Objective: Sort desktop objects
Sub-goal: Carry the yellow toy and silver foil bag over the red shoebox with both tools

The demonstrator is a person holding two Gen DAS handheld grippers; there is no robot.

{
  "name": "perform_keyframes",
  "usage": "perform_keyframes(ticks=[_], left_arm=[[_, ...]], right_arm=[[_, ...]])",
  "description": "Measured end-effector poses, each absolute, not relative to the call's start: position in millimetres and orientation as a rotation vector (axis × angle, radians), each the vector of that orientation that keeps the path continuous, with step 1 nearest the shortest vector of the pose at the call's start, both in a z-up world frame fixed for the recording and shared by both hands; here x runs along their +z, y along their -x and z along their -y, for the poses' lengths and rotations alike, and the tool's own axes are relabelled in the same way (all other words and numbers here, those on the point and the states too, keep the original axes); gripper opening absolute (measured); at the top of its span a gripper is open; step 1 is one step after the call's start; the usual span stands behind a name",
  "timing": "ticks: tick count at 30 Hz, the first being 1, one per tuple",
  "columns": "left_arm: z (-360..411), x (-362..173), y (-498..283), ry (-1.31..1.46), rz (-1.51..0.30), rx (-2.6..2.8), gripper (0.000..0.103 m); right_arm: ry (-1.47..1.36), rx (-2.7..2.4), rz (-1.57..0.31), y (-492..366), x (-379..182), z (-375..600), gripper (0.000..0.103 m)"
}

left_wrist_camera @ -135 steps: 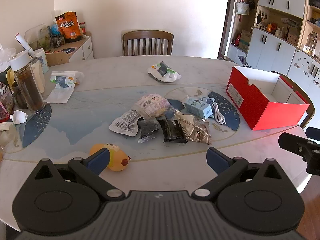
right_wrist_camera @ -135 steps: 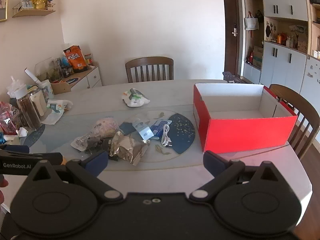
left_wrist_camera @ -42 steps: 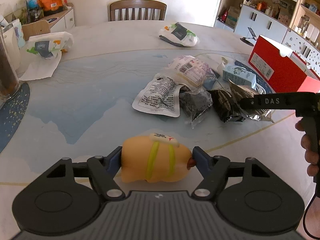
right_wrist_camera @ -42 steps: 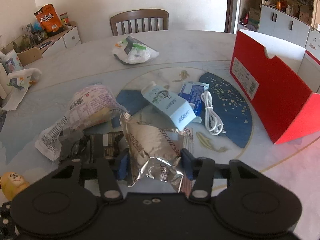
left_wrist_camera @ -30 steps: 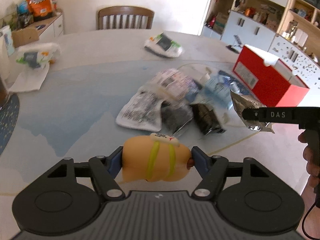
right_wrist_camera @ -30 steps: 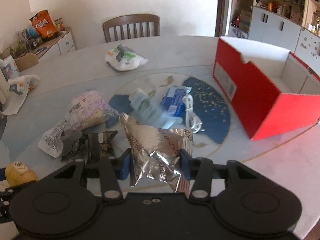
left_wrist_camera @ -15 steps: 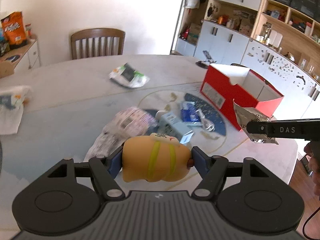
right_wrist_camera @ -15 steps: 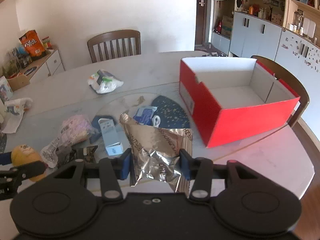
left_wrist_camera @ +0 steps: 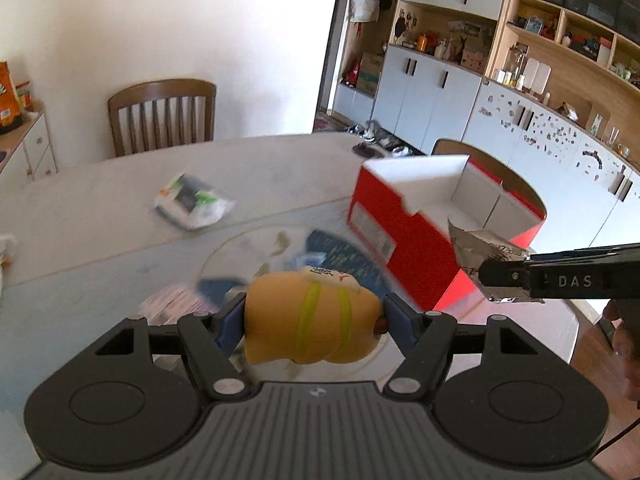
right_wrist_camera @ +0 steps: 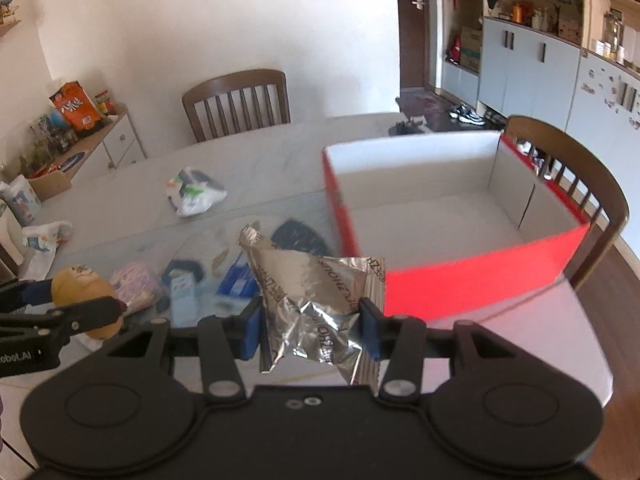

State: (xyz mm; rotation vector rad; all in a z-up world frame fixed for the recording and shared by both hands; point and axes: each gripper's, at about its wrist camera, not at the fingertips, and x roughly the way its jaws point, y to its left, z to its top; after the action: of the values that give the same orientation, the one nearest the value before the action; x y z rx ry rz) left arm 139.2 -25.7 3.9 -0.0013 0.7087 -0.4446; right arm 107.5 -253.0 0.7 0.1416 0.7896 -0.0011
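Fingers of the left gripper (left_wrist_camera: 314,318) pinch a yellow plush toy (left_wrist_camera: 310,316) while the right gripper (right_wrist_camera: 311,330) clamps a foil packet (right_wrist_camera: 316,304) near the red box (right_wrist_camera: 472,276).

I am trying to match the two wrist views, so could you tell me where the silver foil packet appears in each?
Left wrist: silver foil packet at right edge, pinched by the right gripper.
Right wrist: packet at bottom centre, between the fingers.
Shared landmark: red box, just beyond the packet.
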Motion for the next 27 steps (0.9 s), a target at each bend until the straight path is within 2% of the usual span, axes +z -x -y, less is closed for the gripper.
perform_keyframes(ticks=[16,27], left_arm=[[190,37,-193,-0.022,-0.647,-0.462,0.071],[260,13,-263,-0.121,-0.759,-0.525,0.071]], right_arm=[[-0.072,0.066,-0.761,-162,18,382,0.048],[-0.039,0.075,-0.819,-196,-7,421,0.049]])
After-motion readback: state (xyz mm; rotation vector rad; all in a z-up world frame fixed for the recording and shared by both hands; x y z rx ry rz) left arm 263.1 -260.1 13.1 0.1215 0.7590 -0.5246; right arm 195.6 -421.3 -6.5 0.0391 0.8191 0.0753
